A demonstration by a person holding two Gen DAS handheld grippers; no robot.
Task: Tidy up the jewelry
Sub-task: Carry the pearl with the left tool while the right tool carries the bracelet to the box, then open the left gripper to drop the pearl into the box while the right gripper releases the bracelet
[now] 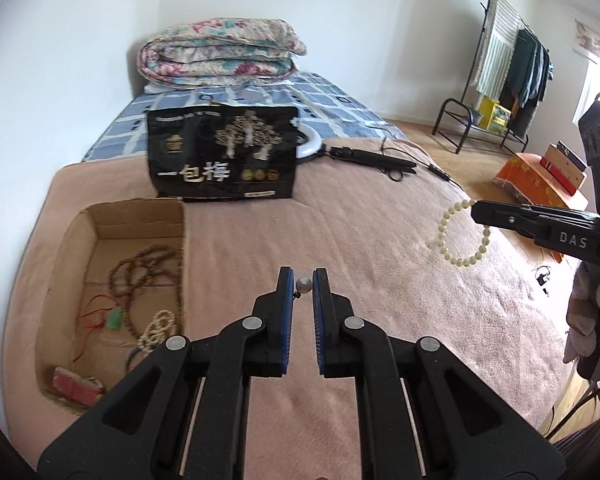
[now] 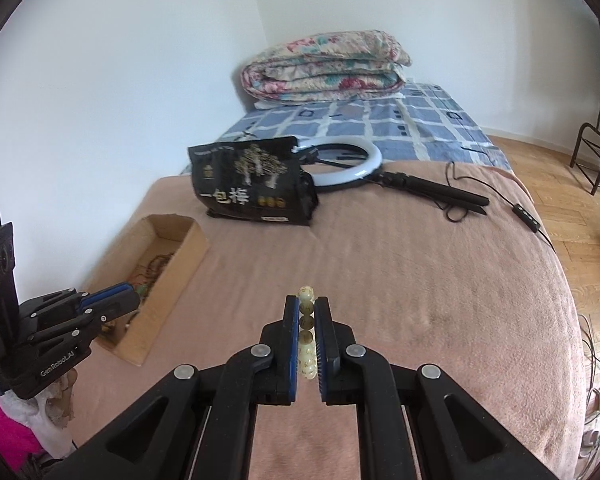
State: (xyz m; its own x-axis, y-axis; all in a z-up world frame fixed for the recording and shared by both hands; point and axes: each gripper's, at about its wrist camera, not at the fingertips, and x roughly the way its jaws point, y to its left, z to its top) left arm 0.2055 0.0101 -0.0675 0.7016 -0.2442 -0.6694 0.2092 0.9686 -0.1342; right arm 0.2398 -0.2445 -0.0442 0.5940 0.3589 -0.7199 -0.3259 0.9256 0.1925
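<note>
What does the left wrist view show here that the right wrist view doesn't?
Only the left wrist view shows the cream bead bracelet as a full loop hanging from the right gripper, the box's contents, such as a green pendant, and a clothes rack. Only the right wrist view shows the whole ring light. Both show the cardboard box, the black snack bag, the folded quilt and the pink blanket. The left gripper is shut on a single pale bead.
</note>
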